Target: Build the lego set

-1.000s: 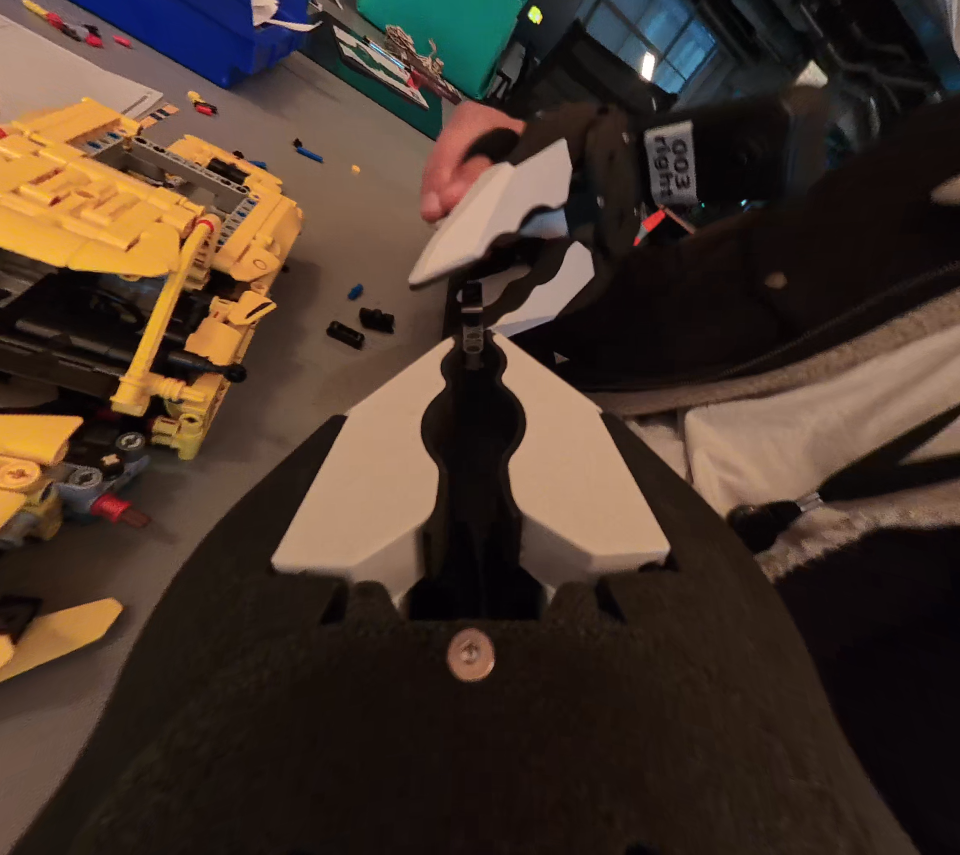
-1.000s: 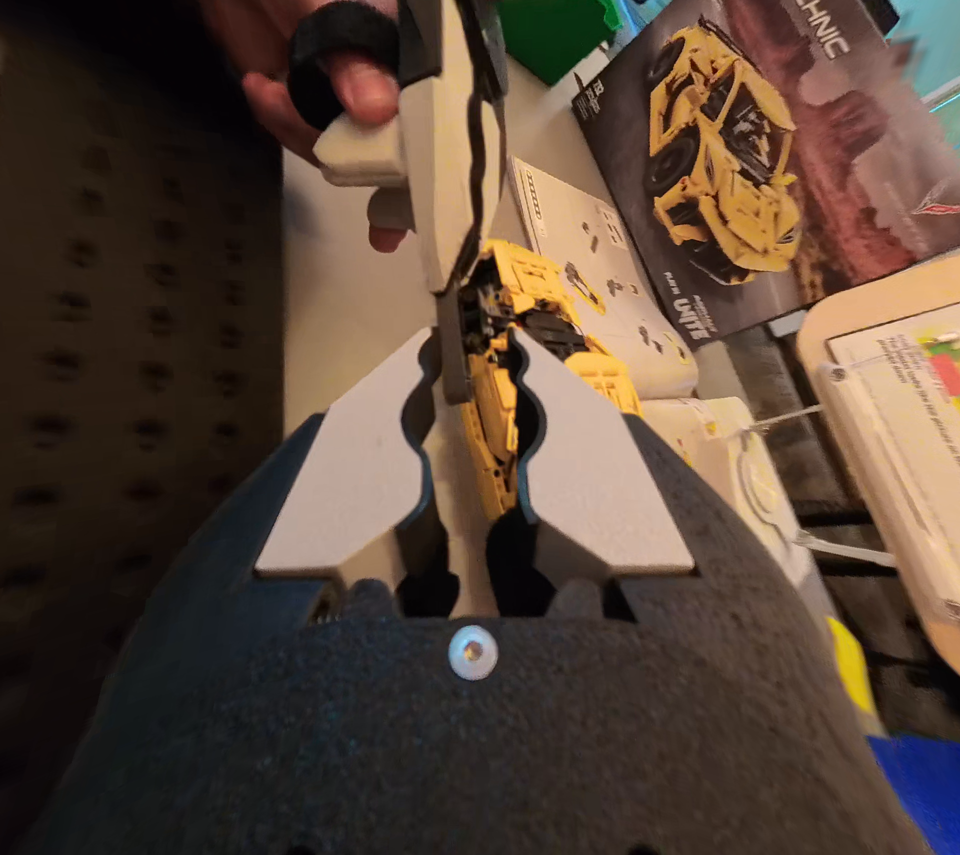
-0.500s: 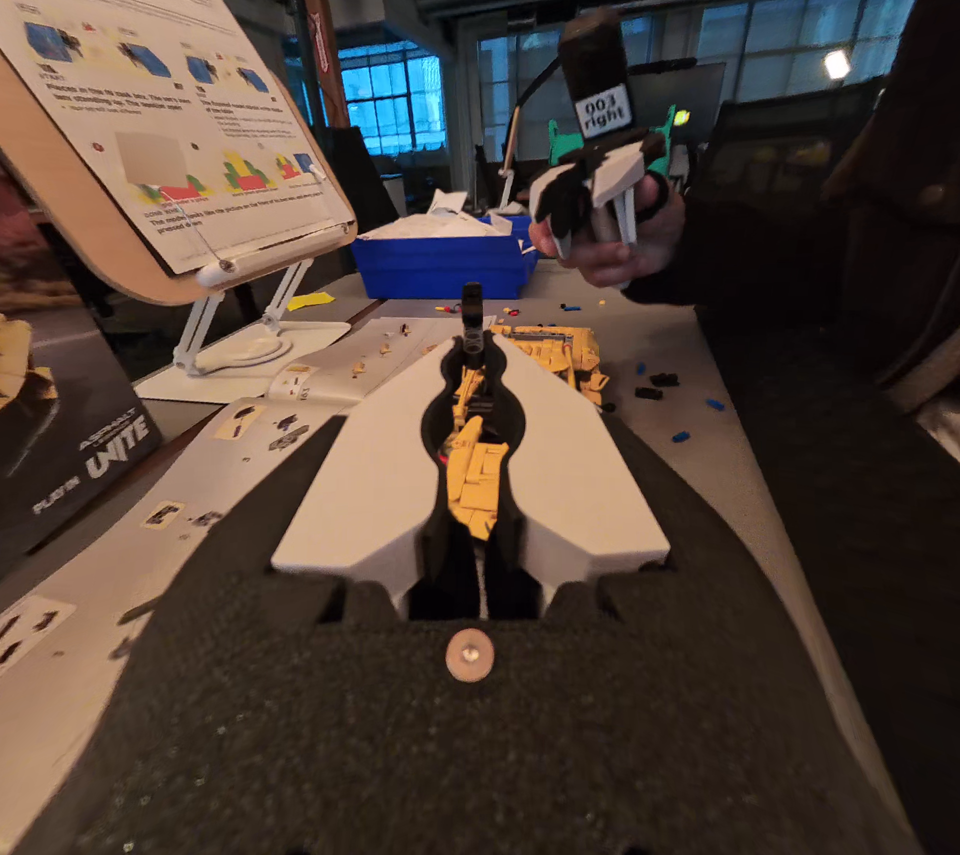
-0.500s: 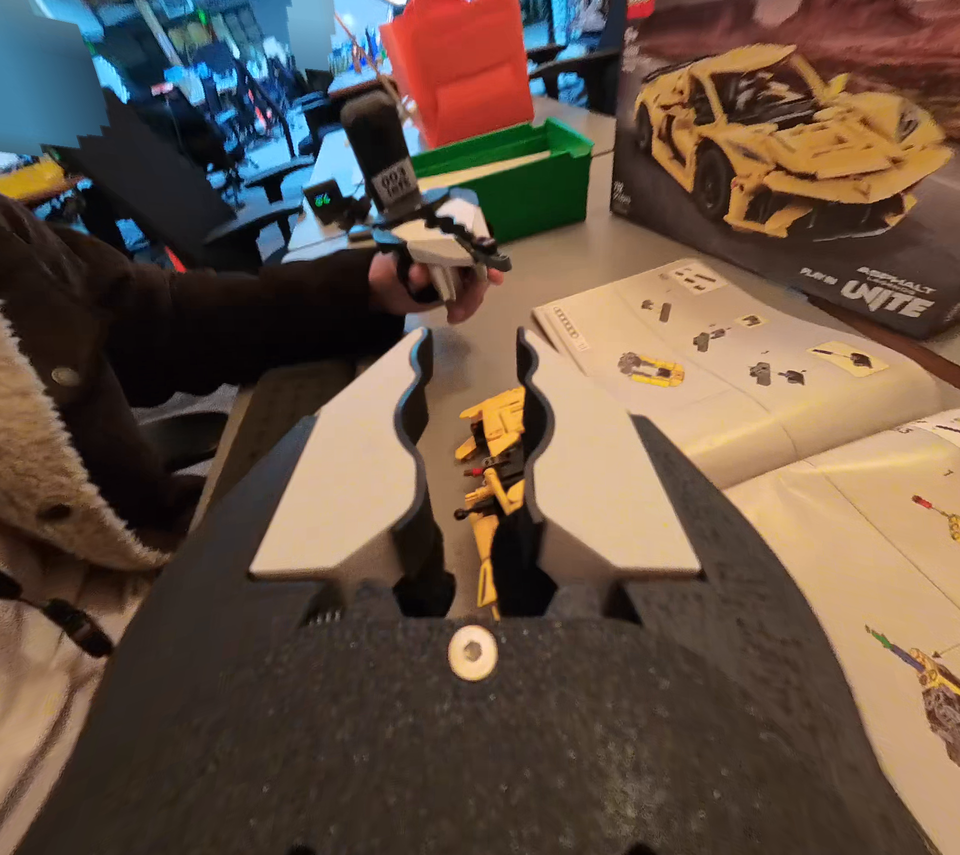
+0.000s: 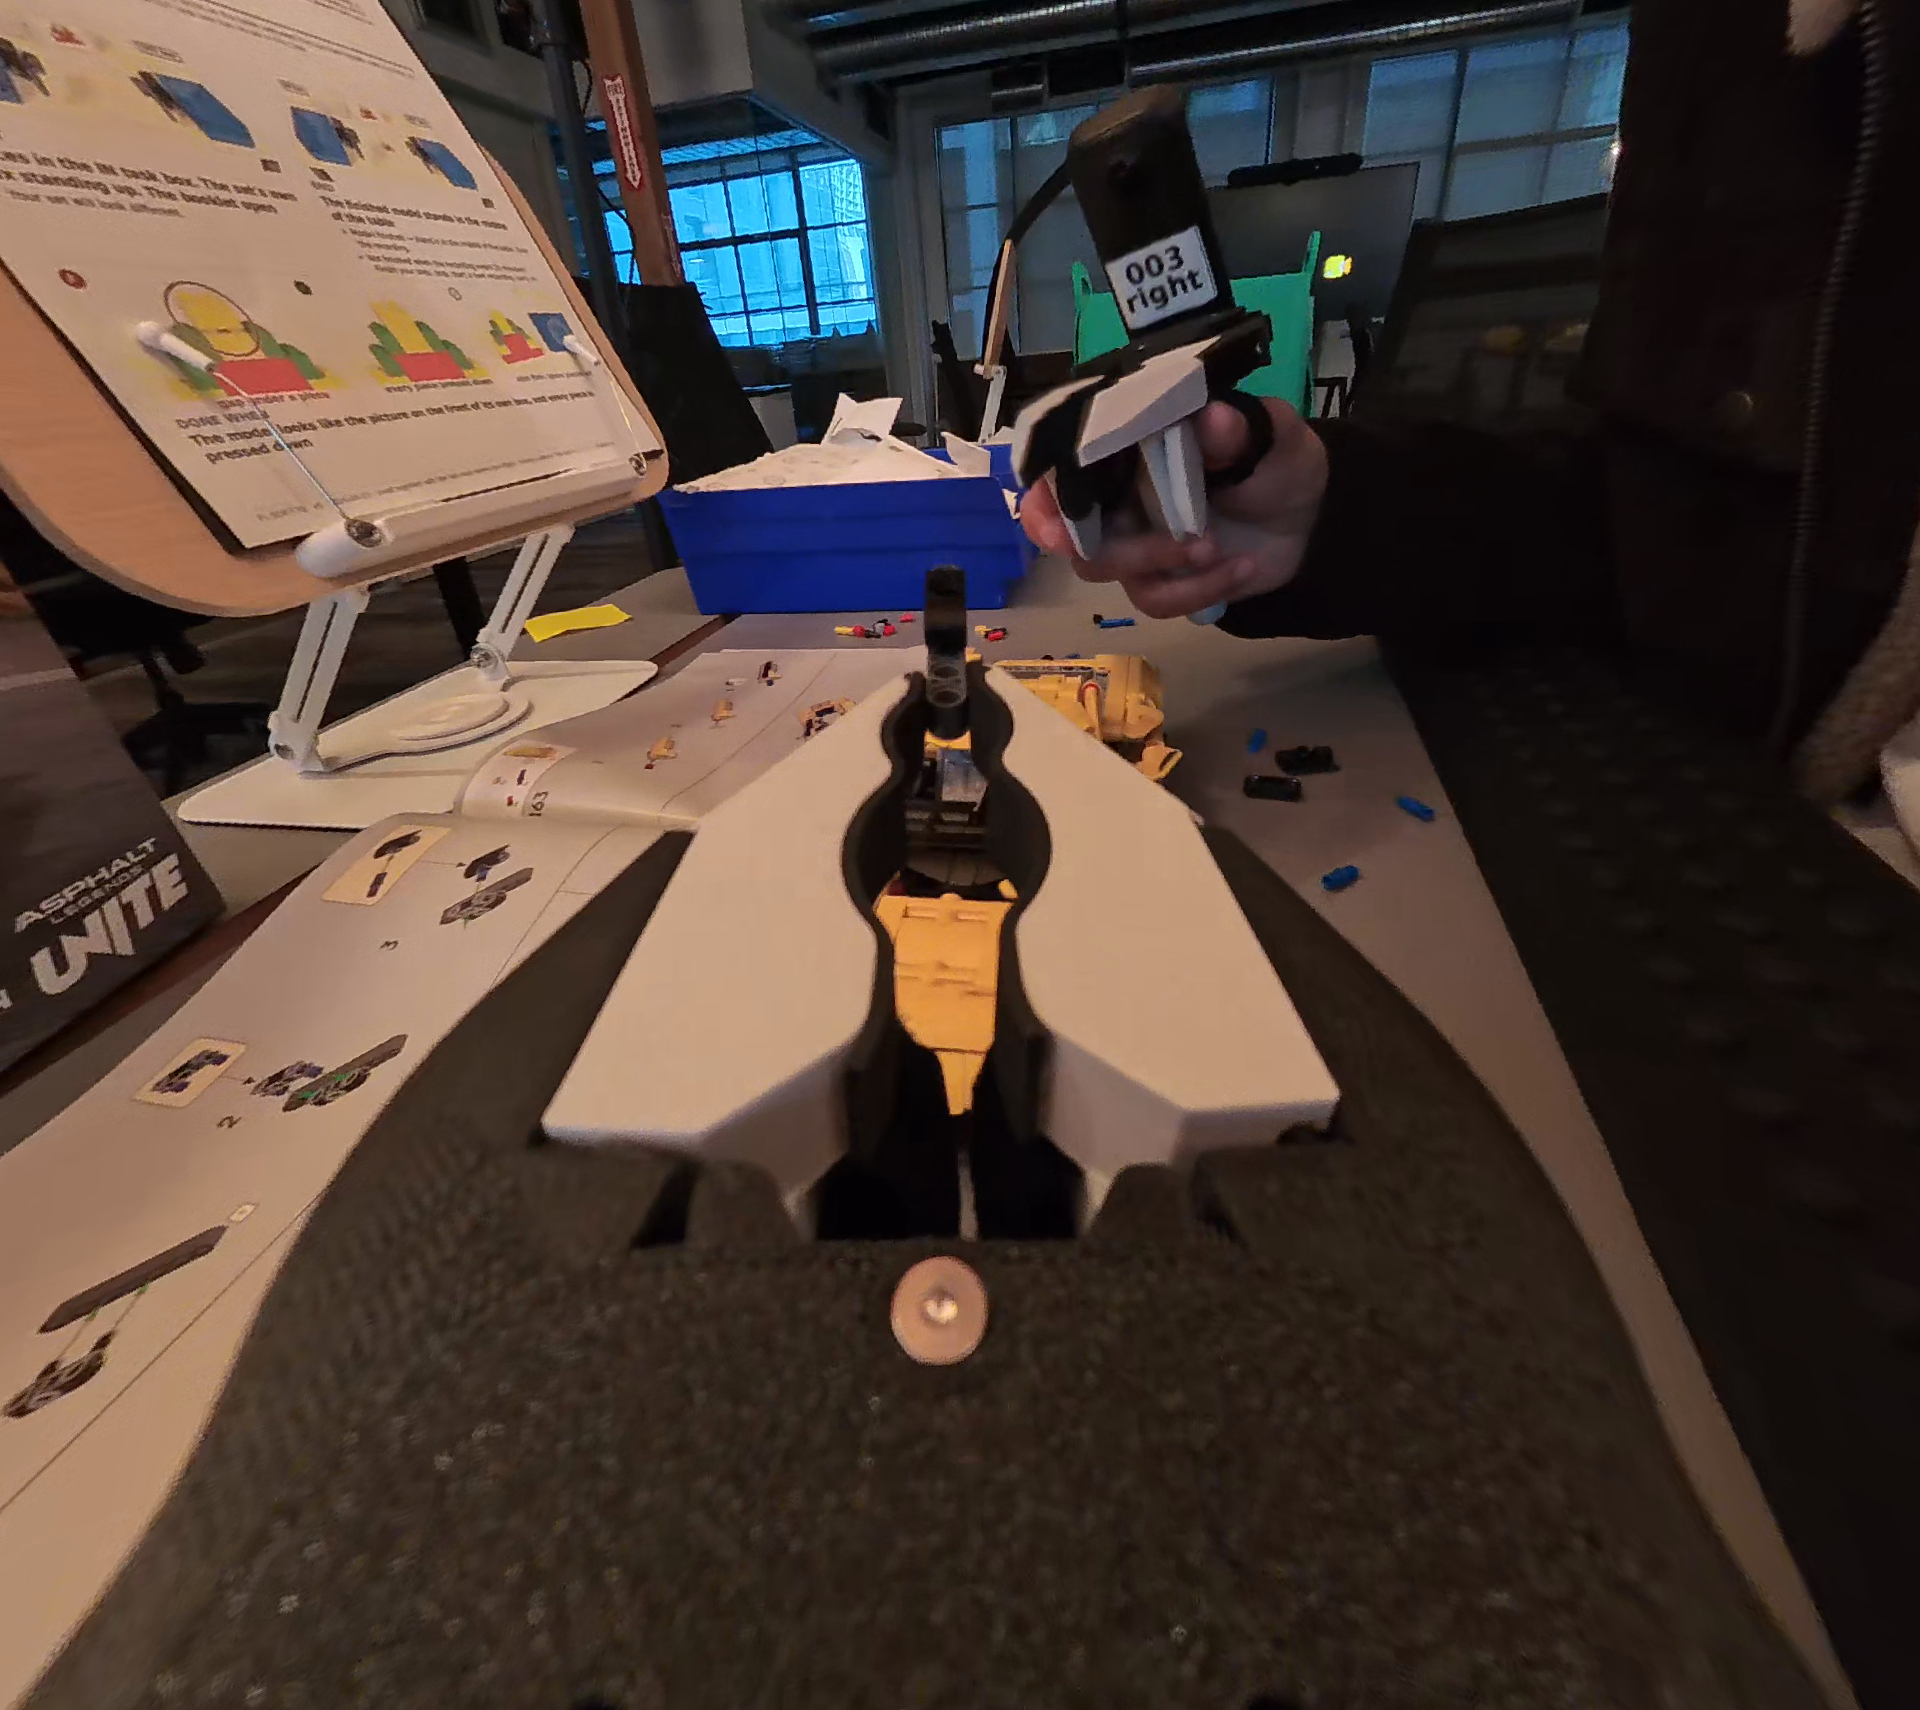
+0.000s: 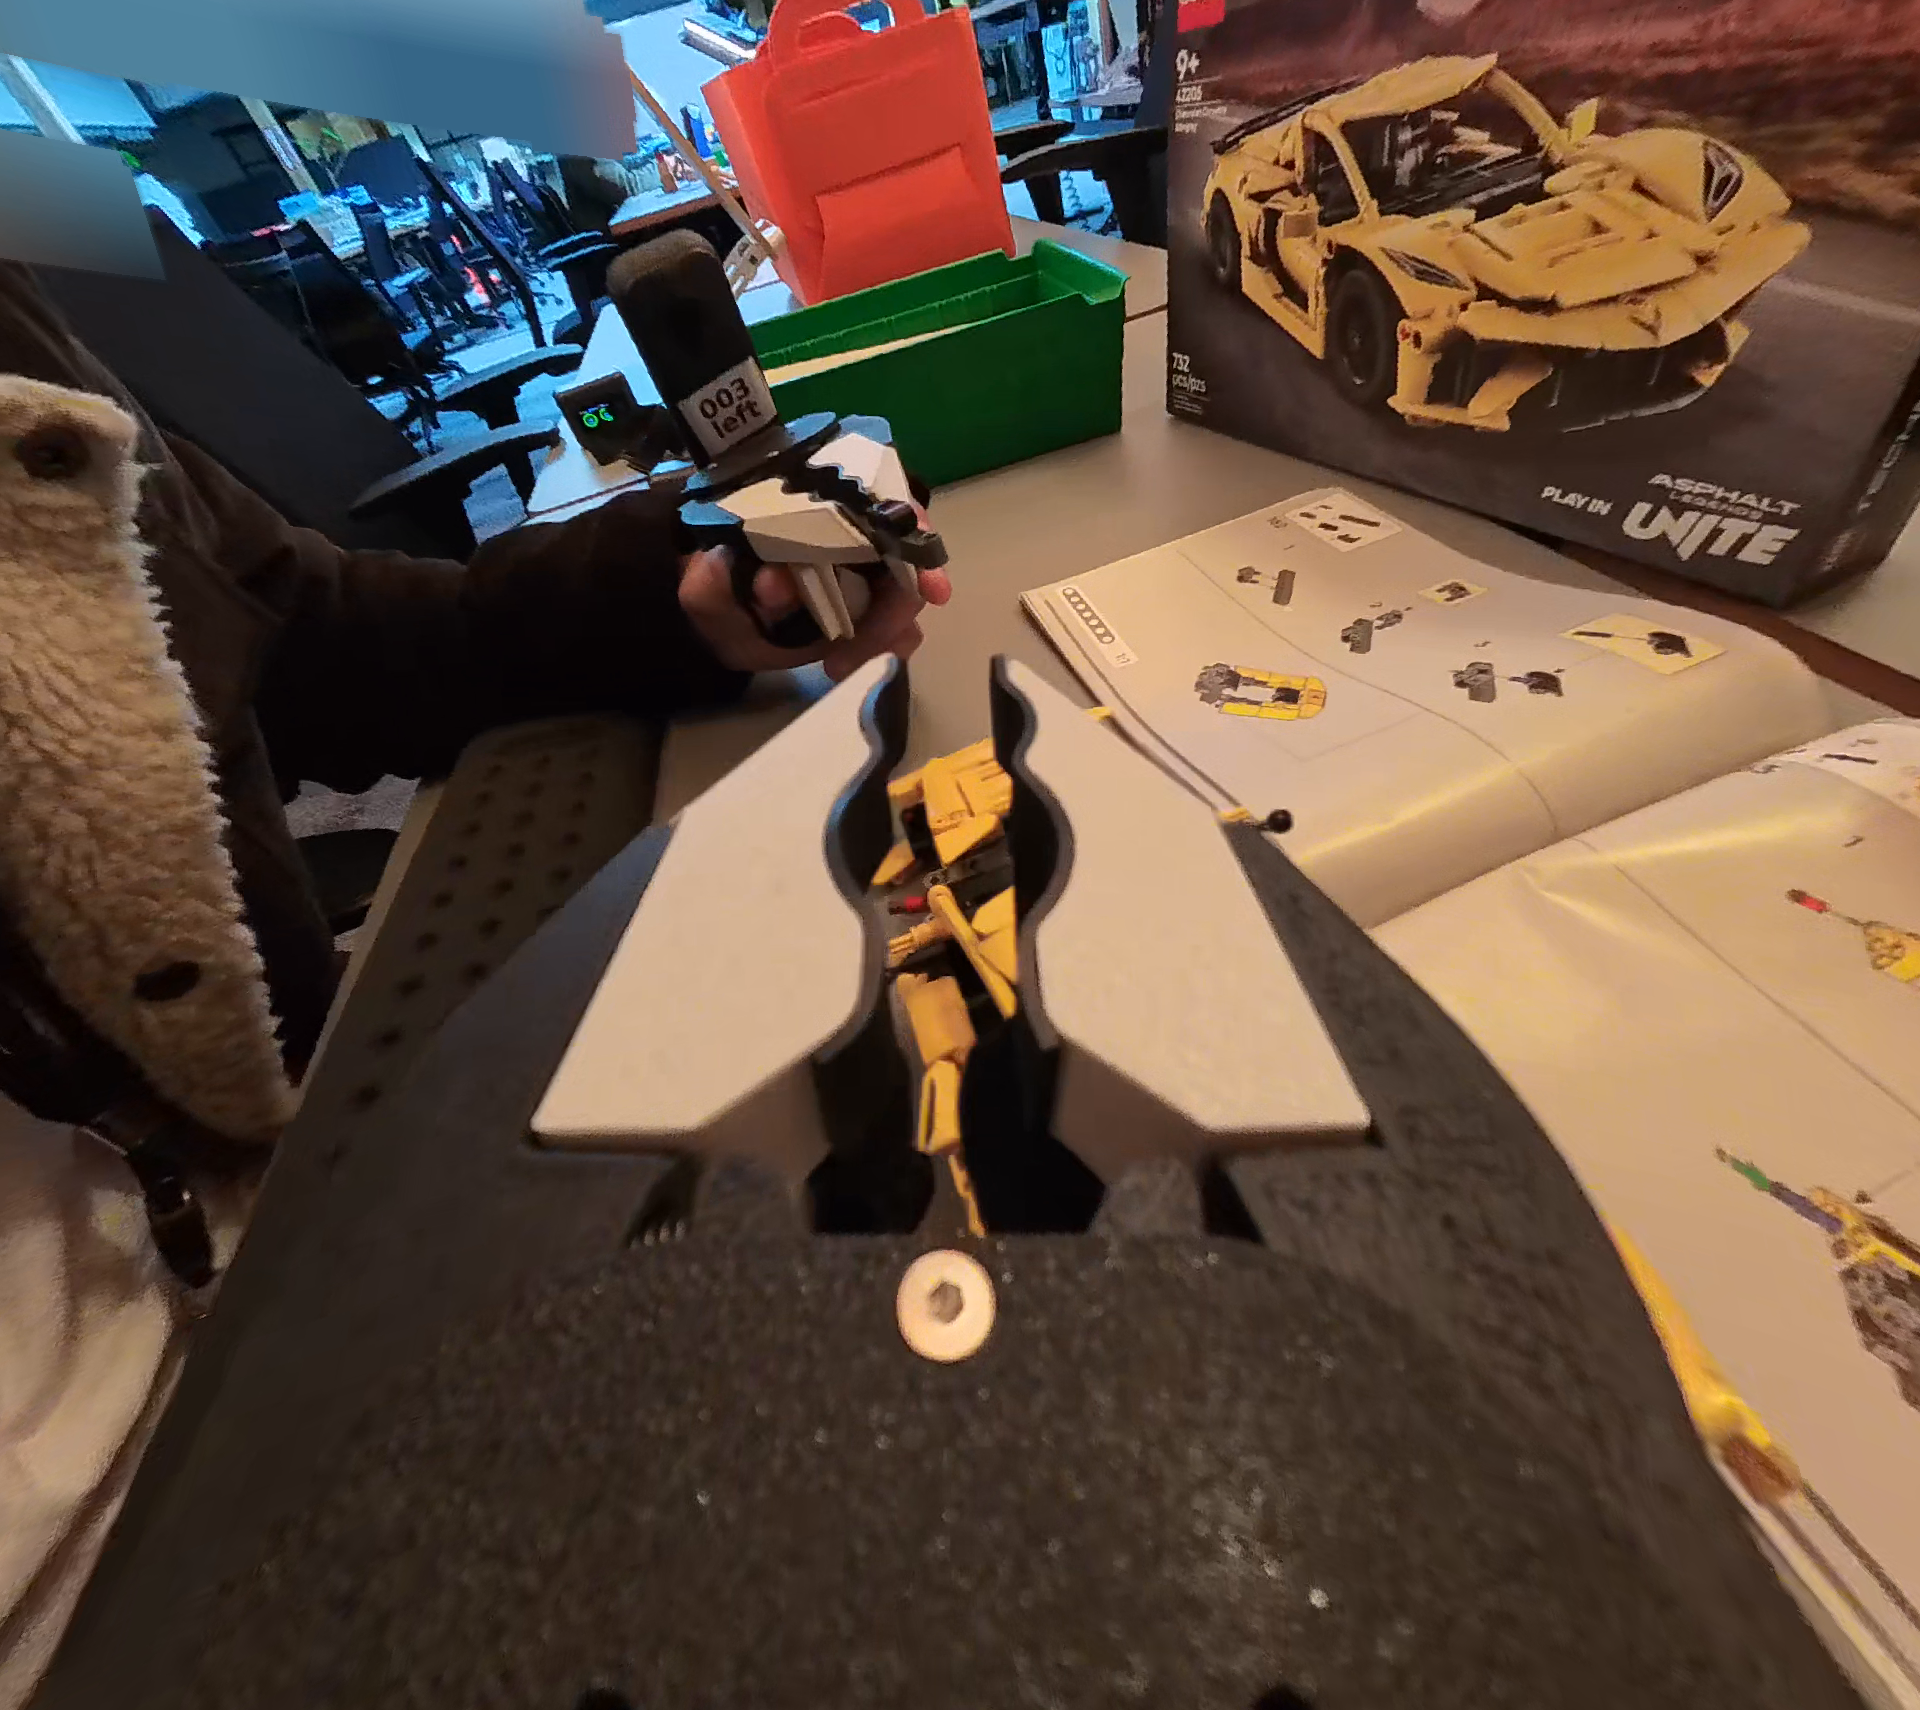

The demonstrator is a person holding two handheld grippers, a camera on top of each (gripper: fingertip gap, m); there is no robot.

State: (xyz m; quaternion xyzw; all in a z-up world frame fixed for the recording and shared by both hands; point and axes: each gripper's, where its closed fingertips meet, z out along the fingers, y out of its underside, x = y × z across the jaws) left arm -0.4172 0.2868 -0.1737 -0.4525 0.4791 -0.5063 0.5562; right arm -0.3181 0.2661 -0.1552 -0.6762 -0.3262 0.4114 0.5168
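My left gripper (image 5: 943, 699) is shut on a small black lego beam (image 5: 943, 637) with round holes, which sticks out past the fingertips. The right wrist view shows the same beam (image 6: 914, 546) pinched at the left gripper's tips, held in the air by a hand. My right gripper (image 6: 948, 684) is open with a narrow gap and nothing between its pads. It hovers above the half-built yellow car model (image 6: 951, 813) on the grey table (image 6: 1039, 476). The model also shows in the left wrist view (image 5: 1101, 694), beyond the left fingers.
Open instruction booklets (image 6: 1403, 673) lie to the right of the model, with the set's box (image 6: 1507, 206) behind. A green bin (image 6: 956, 351) and an orange bag (image 6: 862, 143) stand farther back. A blue bin (image 5: 842, 538), a document stand (image 5: 260, 310) and loose small pieces (image 5: 1288, 772) are on the table. My hands' fingertips stand some 11 cm from each other.
A second ago the two grippers met tip to tip around the black beam. They have since moved apart, the left keeping the beam. The right jaws widened, then narrowed on nothing.
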